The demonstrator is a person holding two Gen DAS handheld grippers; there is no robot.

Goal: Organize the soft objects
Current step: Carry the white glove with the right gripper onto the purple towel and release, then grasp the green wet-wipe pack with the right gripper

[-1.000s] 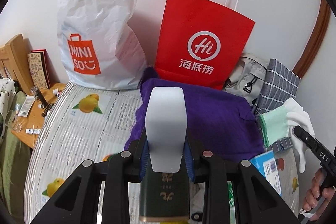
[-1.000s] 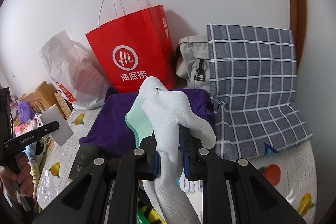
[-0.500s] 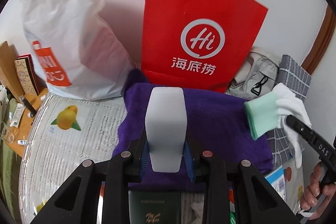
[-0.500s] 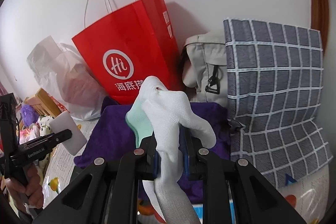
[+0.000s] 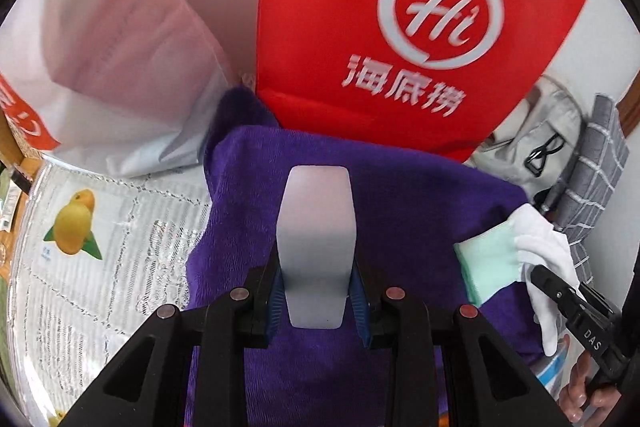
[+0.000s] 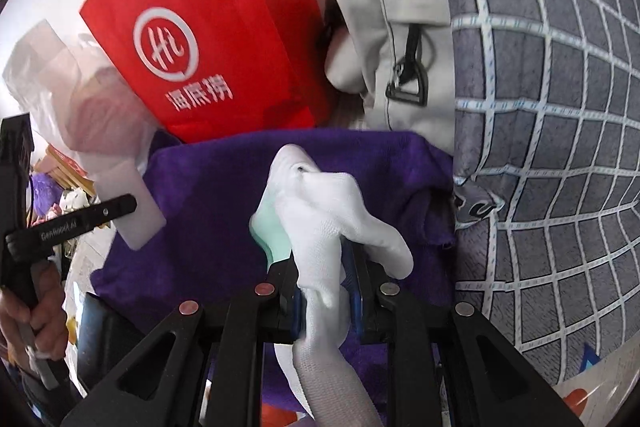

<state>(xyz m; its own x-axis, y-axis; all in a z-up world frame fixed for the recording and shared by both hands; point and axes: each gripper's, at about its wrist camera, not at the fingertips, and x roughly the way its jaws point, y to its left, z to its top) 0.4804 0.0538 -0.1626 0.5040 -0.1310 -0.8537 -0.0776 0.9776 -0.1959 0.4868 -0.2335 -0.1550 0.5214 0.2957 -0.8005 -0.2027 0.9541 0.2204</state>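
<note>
My left gripper (image 5: 318, 291) is shut on a white foam sponge block (image 5: 316, 243) and holds it over a folded purple towel (image 5: 420, 211). My right gripper (image 6: 326, 291) is shut on a white glove with a mint-green cuff (image 6: 320, 219) and holds it over the same towel (image 6: 208, 195). In the left wrist view the glove (image 5: 536, 239) and right gripper show at the right edge. In the right wrist view the sponge (image 6: 132, 203) and left gripper show at the left.
A red paper bag (image 5: 400, 27) stands just behind the towel against the wall. A white plastic bag (image 5: 112, 67) is to its left. A grey backpack (image 6: 392, 39) and a checked grey cushion (image 6: 552, 131) are on the right. A fruit-print cloth (image 5: 88, 227) covers the surface.
Both grippers have moved forward toward the red bag and now hang over the purple towel. The sponge and the glove stay held.
</note>
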